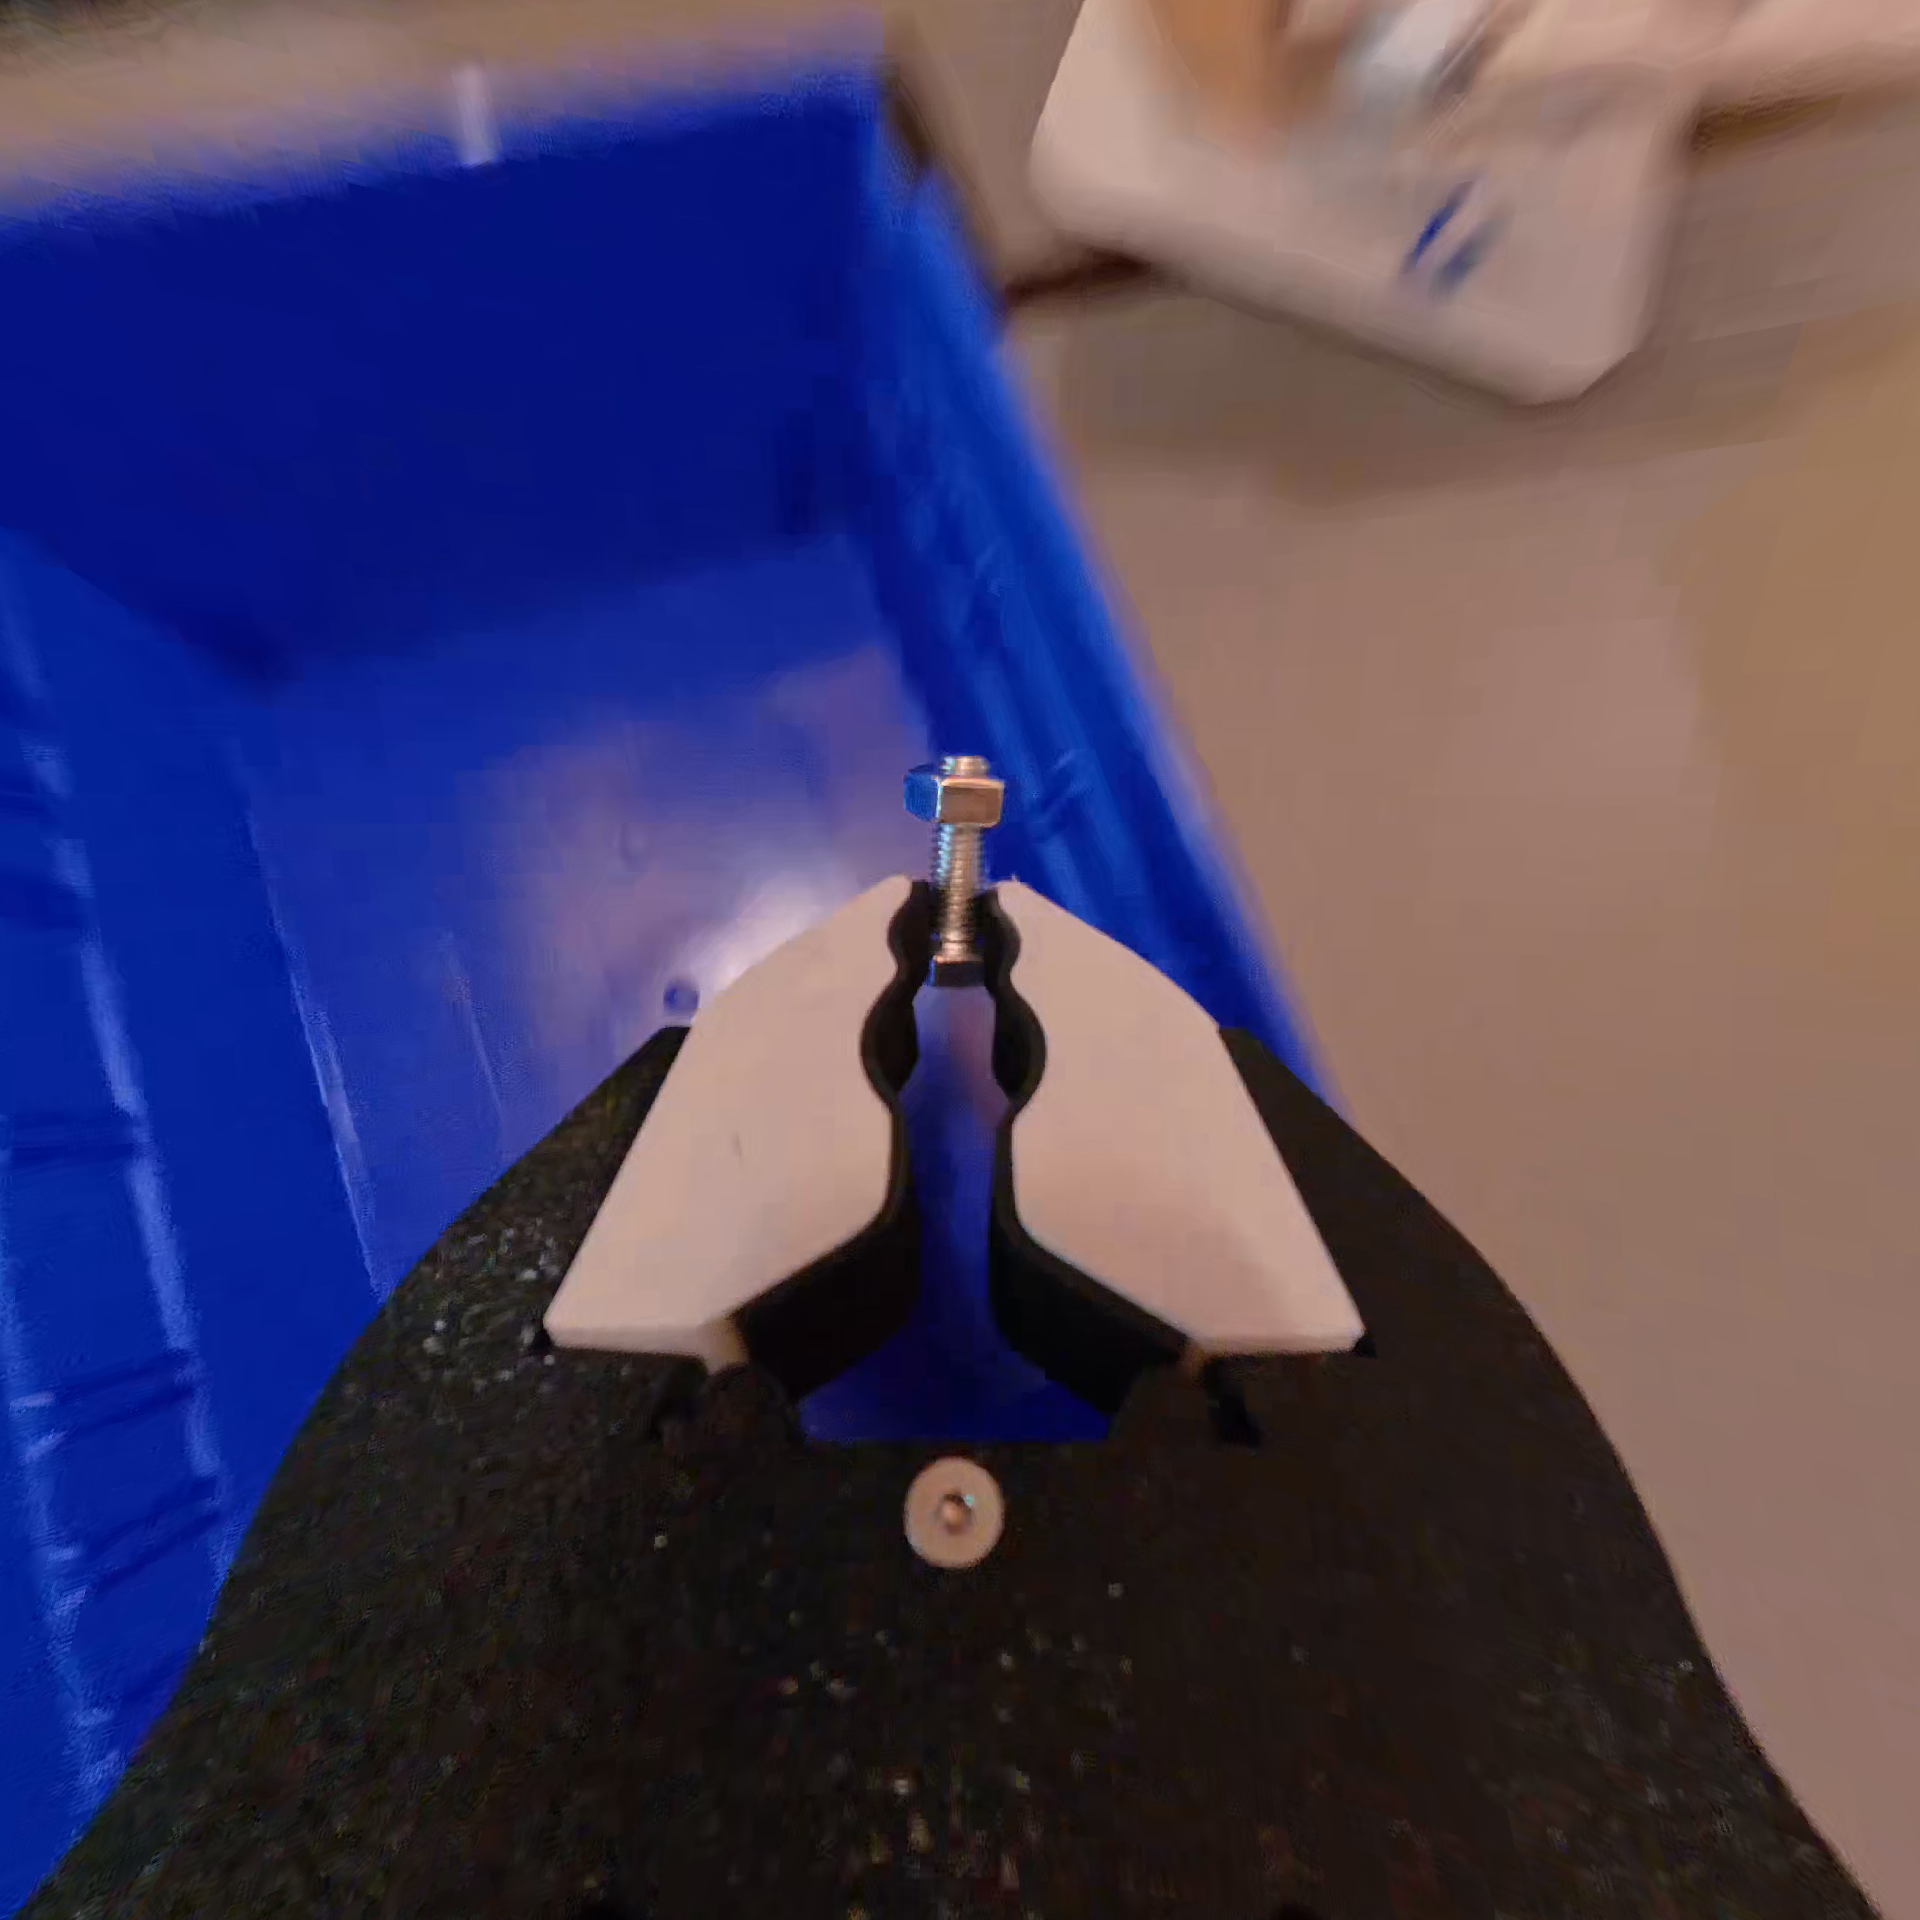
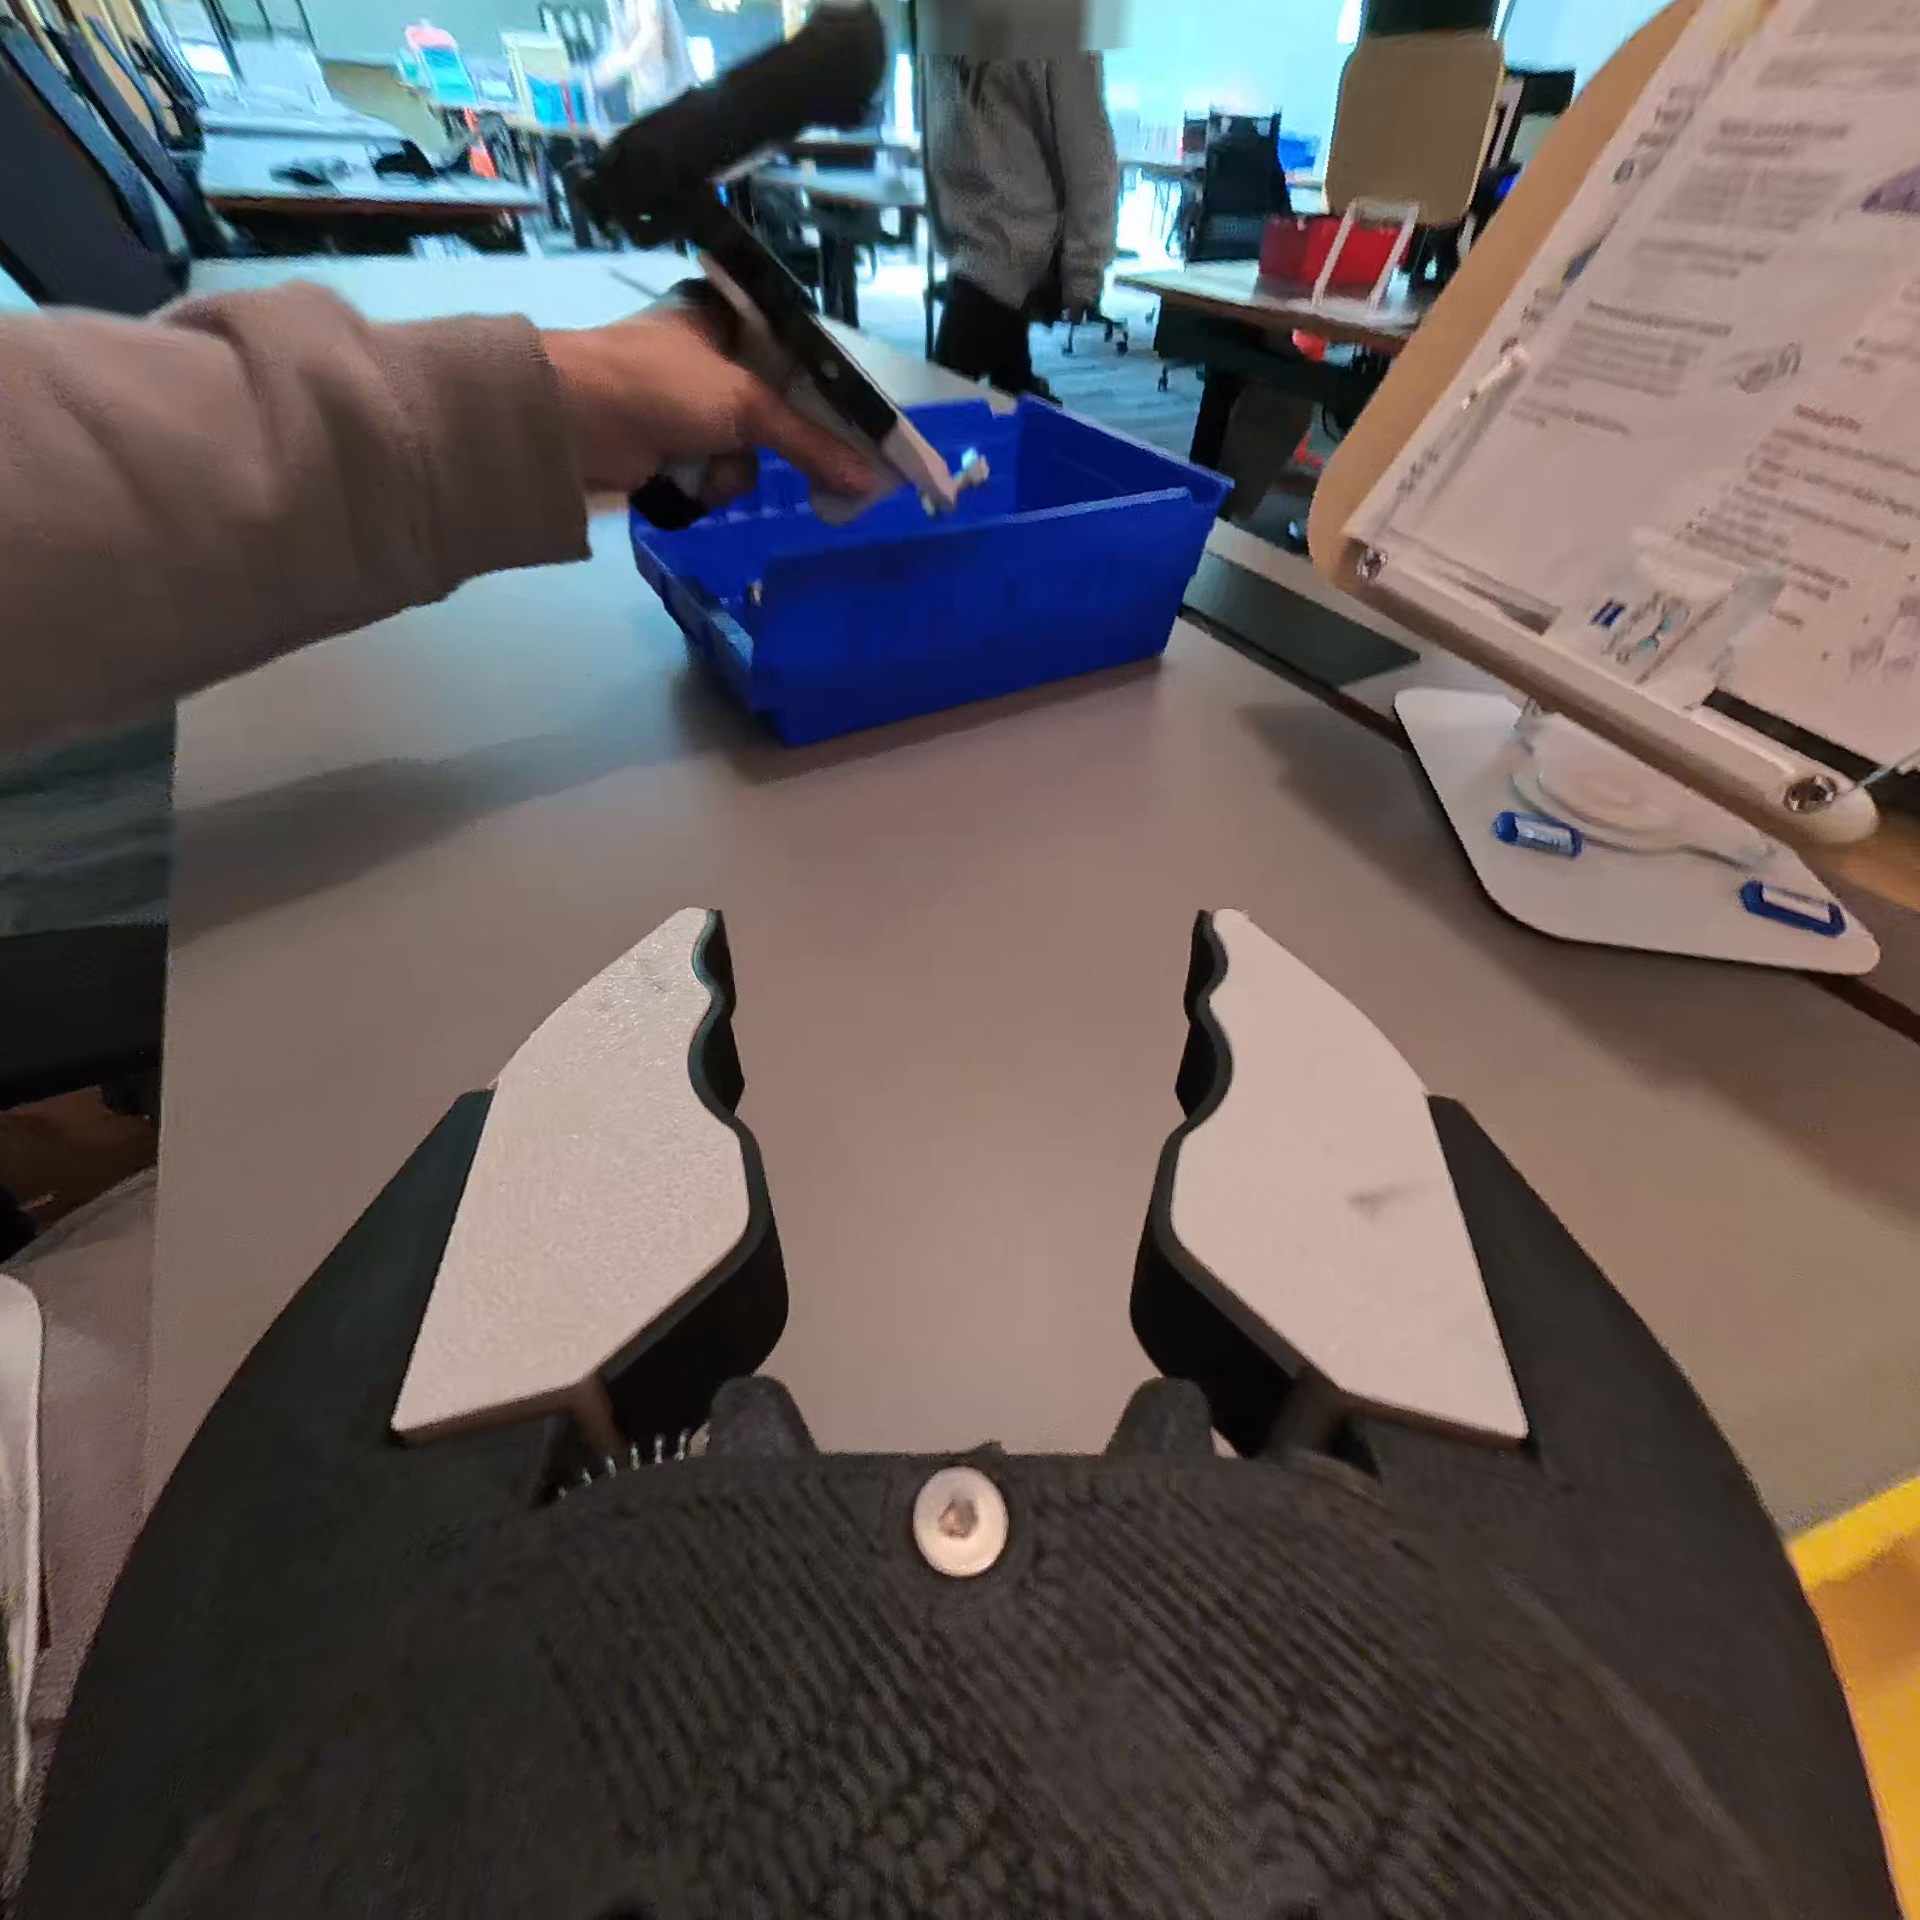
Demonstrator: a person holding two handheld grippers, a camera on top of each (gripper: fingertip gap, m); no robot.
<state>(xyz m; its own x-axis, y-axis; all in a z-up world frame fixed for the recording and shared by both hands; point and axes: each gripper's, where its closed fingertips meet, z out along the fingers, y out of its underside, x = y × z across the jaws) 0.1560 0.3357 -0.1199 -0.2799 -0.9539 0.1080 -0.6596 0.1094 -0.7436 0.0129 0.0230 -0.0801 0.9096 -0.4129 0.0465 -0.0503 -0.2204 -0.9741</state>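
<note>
Left gripper (image 1: 957, 904) pinched on a silver bolt (image 1: 954, 862), both pads pressed against the threaded shank near the fingertips; nut (image 1: 954, 798) threaded onto the far end, bolt head lodged between the pads. Bolt poised over the interior of the blue bin (image 2: 935, 603), close to the bin's right wall. Same gripper visible above the bin in the right wrist view, gripped by a hand (image 2: 675, 400) in a beige sleeve. Right gripper (image 2: 961, 935) spread wide, nothing between the fingers, hovering over the grey table (image 2: 966, 831) well short of the bin. White document stand (image 2: 1621, 821) with printed sheets to the right of the bin. Person standing beyond the bin, in the background.
</note>
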